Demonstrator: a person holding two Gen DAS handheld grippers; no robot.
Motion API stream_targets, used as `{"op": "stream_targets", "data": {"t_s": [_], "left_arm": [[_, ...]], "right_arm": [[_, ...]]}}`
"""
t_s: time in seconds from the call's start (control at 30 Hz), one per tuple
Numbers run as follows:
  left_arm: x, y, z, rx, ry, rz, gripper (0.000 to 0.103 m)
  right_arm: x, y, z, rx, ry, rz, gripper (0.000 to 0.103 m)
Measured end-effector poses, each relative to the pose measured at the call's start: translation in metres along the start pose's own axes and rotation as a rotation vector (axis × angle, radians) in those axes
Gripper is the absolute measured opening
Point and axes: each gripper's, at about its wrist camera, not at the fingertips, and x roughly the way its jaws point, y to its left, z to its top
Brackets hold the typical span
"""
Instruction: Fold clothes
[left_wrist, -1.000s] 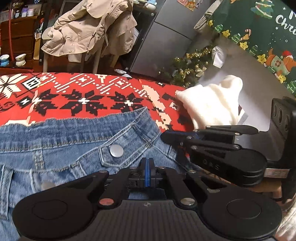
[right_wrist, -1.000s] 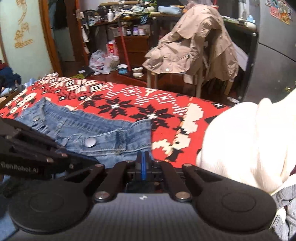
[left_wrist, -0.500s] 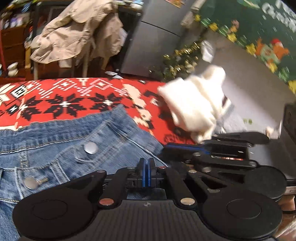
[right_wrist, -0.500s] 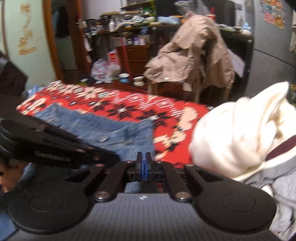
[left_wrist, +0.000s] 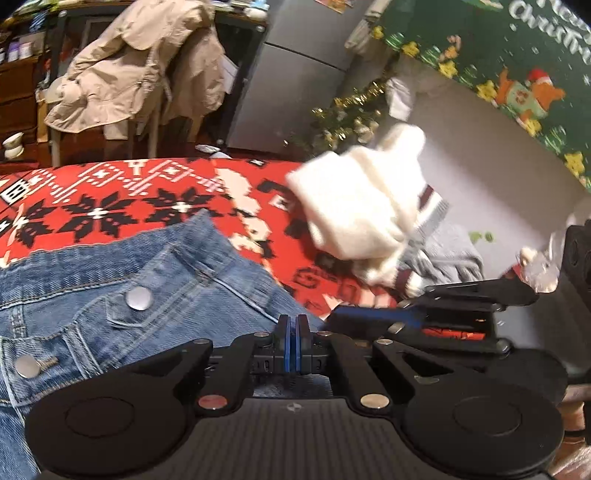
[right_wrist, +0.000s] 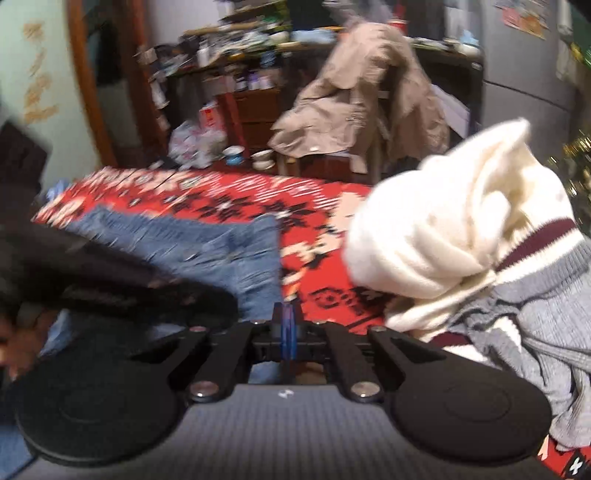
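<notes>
1. The left gripper (left_wrist: 291, 343) has its blue pads pressed together; whether a fold of cloth is caught between them cannot be told.
2. Just beyond its tip lies the denim jacket (left_wrist: 122, 295), spread on the red patterned blanket (left_wrist: 110, 192), metal snap buttons (left_wrist: 138, 298) facing up.
3. The right gripper (right_wrist: 287, 332) is likewise pressed together, hovering at the jacket's edge where denim meets blanket.
4. In the left wrist view, the right gripper sits just beside the left one, fingers lying sideways.
5. To the right on the blanket sits a heap: a cream sweater (right_wrist: 443, 236) on top of a grey knit with maroon stripes (right_wrist: 535, 295).
6. Behind the bed, a beige coat (left_wrist: 140, 62) hangs over a chair.
7. The right wrist view is blurred.
</notes>
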Motion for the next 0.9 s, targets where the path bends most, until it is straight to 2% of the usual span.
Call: {"op": "stream_targets", "data": {"t_s": [0.17, 0.33, 0.5, 0.6, 0.8, 0.9], "left_arm": [[-0.011, -0.026, -0.021, 0.09, 0.052, -0.027, 0.002], [-0.013, -0.037, -0.038, 0.095, 0.067, -0.049, 0.002], [-0.007, -0.046, -0.045, 0.07, 0.067, -0.043, 0.002], [-0.01, -0.053, -0.051, 0.069, 0.08, -0.067, 0.002], [-0.013, -0.073, -0.064, 0.102, 0.089, -0.091, 0.002], [-0.017, -0.08, -0.066, 0.095, 0.097, -0.119, 0.002]], "right_arm": [[-0.014, 0.005, -0.021, -0.029, 0.053, -0.033, 0.002], [-0.049, -0.002, -0.04, -0.01, 0.031, -0.064, 0.002], [-0.061, 0.01, -0.051, -0.035, 0.035, -0.015, 0.003], [-0.063, 0.014, -0.062, -0.036, 0.047, -0.014, 0.003], [-0.087, 0.004, -0.081, 0.0, 0.043, -0.034, 0.001], [-0.1, 0.002, -0.089, 0.009, 0.05, -0.06, 0.004]]}}
